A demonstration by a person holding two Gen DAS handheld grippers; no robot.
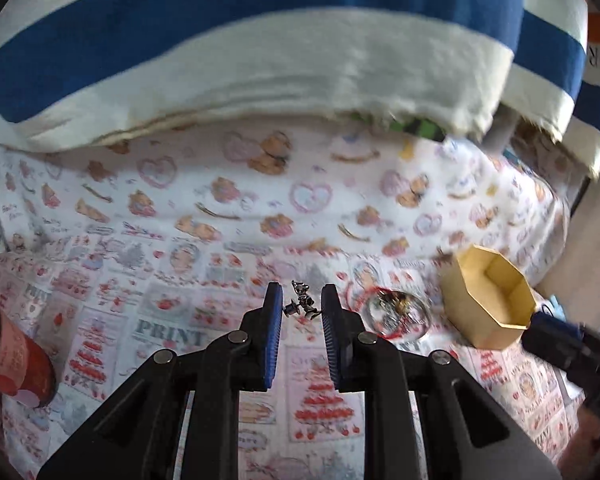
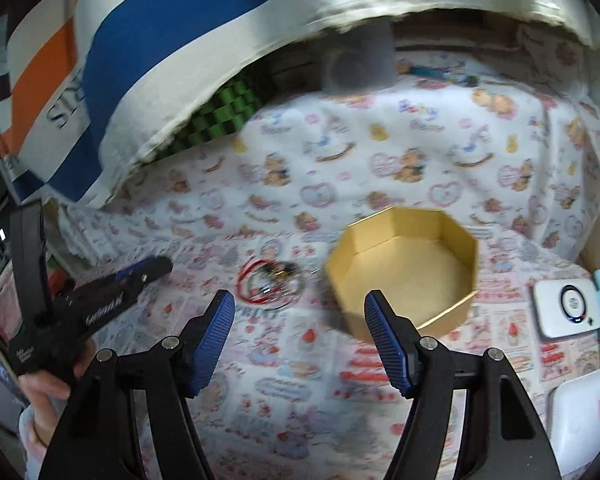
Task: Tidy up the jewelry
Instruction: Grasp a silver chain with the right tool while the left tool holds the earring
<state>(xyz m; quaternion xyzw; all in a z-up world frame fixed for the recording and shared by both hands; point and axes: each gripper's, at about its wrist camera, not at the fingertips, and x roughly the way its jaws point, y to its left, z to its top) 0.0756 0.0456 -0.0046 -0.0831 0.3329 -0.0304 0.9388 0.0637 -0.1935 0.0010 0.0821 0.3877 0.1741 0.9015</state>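
Silver earrings (image 1: 301,303) lie between the left hand-held gripper (image 1: 300,312) — narrowly parted, gripping nothing. Right hand-held gripper (image 2: 300,320) gapes wide, empty, near the gold box (image 2: 404,276) — a careless pinch could scatter the tiny pieces.

A: Both views are evenly and rather softly lit; no hard shadows are cast on the cloth (image 1: 228,216), and only faint shade is seen under the towel (image 1: 260,72).

B: Motion blur is noted in both. The jewelry (image 2: 270,282) is smeared, and the box (image 2: 404,272) is softened at its near rim.

A: Straight lines are bent by the fisheye, and the corners are blacked out. The blue pads (image 1: 274,332) are rendered sharp.
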